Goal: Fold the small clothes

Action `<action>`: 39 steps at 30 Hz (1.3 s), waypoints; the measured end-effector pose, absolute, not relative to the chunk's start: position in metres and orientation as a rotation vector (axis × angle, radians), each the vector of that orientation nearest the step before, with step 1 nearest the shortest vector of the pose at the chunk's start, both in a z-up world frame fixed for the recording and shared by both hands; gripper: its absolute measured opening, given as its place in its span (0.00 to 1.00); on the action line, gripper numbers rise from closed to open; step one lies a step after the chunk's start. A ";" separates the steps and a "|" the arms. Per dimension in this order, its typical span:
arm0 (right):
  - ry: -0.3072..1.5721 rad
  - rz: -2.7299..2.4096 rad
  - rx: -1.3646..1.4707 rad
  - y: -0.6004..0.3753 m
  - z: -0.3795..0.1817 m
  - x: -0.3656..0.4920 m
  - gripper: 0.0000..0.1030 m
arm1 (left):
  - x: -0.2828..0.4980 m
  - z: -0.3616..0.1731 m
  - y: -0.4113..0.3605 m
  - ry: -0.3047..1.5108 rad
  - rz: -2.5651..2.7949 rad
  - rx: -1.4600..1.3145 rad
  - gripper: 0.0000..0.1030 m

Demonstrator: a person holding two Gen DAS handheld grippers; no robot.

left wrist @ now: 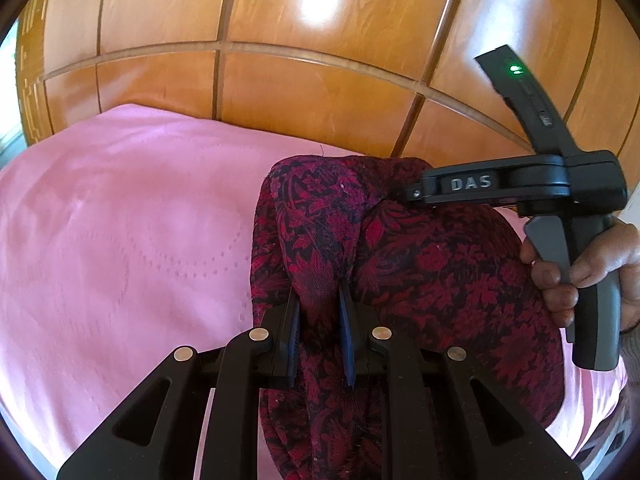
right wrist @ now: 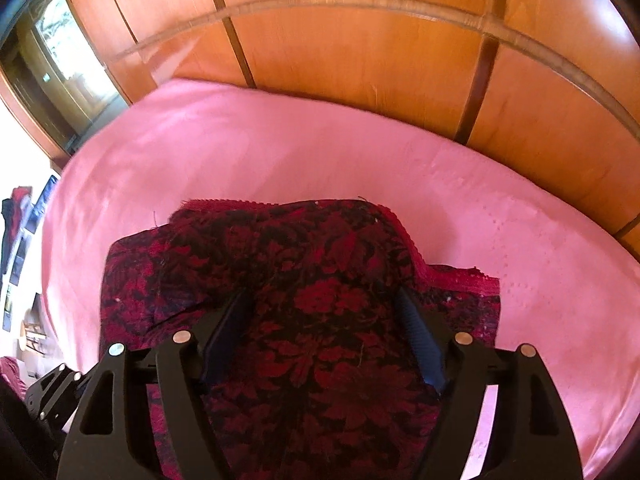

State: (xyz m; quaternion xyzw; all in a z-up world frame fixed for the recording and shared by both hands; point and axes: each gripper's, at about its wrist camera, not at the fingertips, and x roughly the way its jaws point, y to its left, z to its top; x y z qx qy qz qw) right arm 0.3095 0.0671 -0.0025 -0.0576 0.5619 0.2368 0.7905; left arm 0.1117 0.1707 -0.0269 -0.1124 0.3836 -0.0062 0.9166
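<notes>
Cloth looks soft: the left tool [left wrist: 320, 300] pinches a ridge of the red floral garment [left wrist: 420, 264]; the right tool [right wrist: 324, 320] spread wide over it, gripping nothing; take hems.

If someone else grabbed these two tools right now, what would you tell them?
Left gripper: jaws pinched on a bunched ridge of the red floral cloth.
Right gripper: jaws spread wide over the cloth; whether it grips anything cannot be told from the left view.
The cloth lies rumpled on the pink bedspread, beside the wooden panelling.
Done: partly gathered. Left: flatten, finish folding.
</notes>
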 end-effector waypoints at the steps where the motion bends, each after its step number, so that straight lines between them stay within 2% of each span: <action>1: 1.219 0.499 -0.134 0.070 -0.007 0.311 0.75 | 0.112 -0.029 0.172 0.794 -0.007 -0.235 0.16; 5: 1.183 0.504 -0.138 0.070 -0.002 0.307 0.76 | 0.109 -0.030 0.175 0.791 0.004 -0.255 0.17; 8: 1.100 0.539 -0.057 0.052 0.017 0.296 0.85 | 0.104 -0.024 0.173 0.783 0.024 -0.233 0.19; 9: 1.065 0.550 -0.018 0.043 0.025 0.290 0.91 | 0.102 -0.021 0.171 0.780 0.036 -0.216 0.19; 13: 0.986 0.545 0.165 -0.008 0.041 0.270 0.97 | 0.091 -0.016 0.162 0.771 0.066 -0.161 0.19; 18: 1.083 0.610 0.437 -0.074 0.000 0.242 0.98 | 0.084 -0.019 0.152 0.787 0.086 -0.096 0.19; 23: 1.141 0.745 0.671 -0.094 -0.039 0.225 0.98 | 0.082 -0.025 0.151 0.809 0.090 -0.072 0.19; 36: 1.186 0.893 0.573 -0.044 -0.053 0.240 0.98 | 0.096 -0.043 0.188 0.824 0.035 -0.215 0.19; 38: 1.178 0.898 0.554 -0.042 -0.048 0.240 0.93 | 0.092 -0.044 0.189 0.806 0.025 -0.237 0.19; 39: 1.165 0.901 0.545 -0.042 -0.042 0.237 0.84 | 0.089 -0.044 0.190 0.790 0.016 -0.257 0.19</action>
